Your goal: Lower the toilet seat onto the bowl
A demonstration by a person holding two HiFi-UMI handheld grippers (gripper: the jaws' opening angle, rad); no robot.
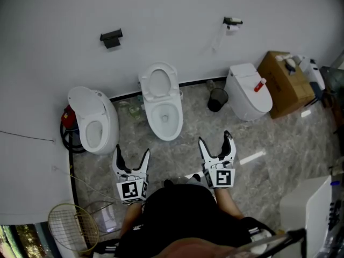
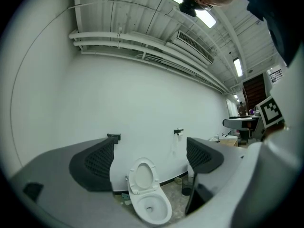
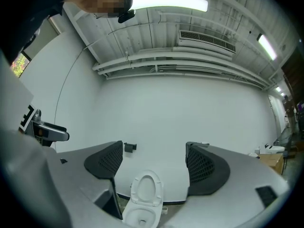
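A white toilet stands against the wall in the middle, its bowl (image 1: 165, 117) open and its seat (image 1: 158, 82) raised upright against the wall. The seat (image 2: 142, 177) and bowl (image 2: 153, 206) also show between the jaws in the left gripper view, and the seat (image 3: 145, 191) shows in the right gripper view. My left gripper (image 1: 131, 159) is open and empty, well short of the bowl, to its lower left. My right gripper (image 1: 216, 145) is open and empty too, to the bowl's lower right. Neither touches the toilet.
A second white toilet (image 1: 94, 120) stands at the left, a closed one (image 1: 248, 90) at the right. A black bin (image 1: 217, 99) sits between middle and right toilets. A cardboard box (image 1: 285, 82) stands far right. Wall holders (image 1: 111, 37), (image 1: 233, 22) hang above. A racket (image 1: 72, 227) lies lower left.
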